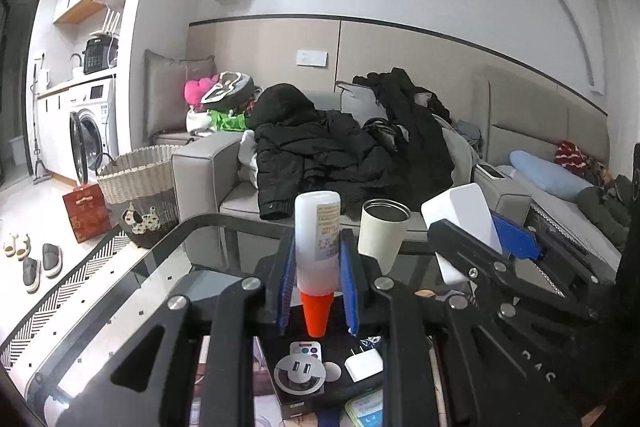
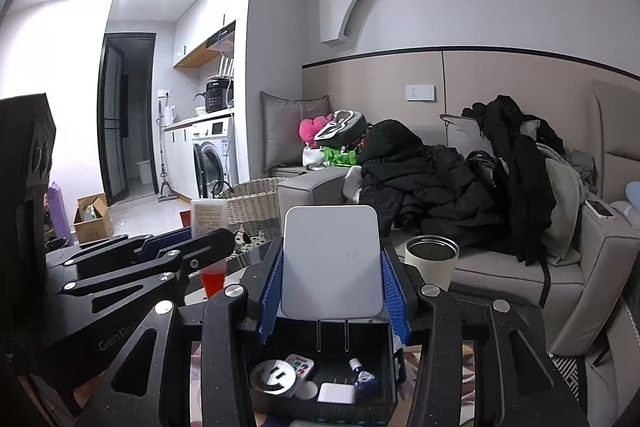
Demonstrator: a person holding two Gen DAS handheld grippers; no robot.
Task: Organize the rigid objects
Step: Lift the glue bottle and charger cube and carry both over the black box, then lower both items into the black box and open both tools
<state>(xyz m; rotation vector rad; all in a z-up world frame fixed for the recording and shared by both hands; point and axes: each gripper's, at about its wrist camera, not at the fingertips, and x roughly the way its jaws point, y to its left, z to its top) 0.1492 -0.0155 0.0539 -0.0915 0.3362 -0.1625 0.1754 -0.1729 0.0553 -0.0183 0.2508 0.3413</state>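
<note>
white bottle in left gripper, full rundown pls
The white bottle is opaque plastic with a flat base, a printed yellowish label on one side and a conical orange cap. It is held upside down, cap pointing down, clamped at mid-body between the blue pads of the left gripper. It hangs above the black tray of small items, touching only the pads.

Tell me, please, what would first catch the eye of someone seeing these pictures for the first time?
First, the two loads held up side by side: the left gripper clamps a white bottle, orange cap pointing down, and the right gripper clamps a flat white charger. Both hang over a black box of small gadgets. Behind, dark coats are heaped on the grey sofa.
</note>
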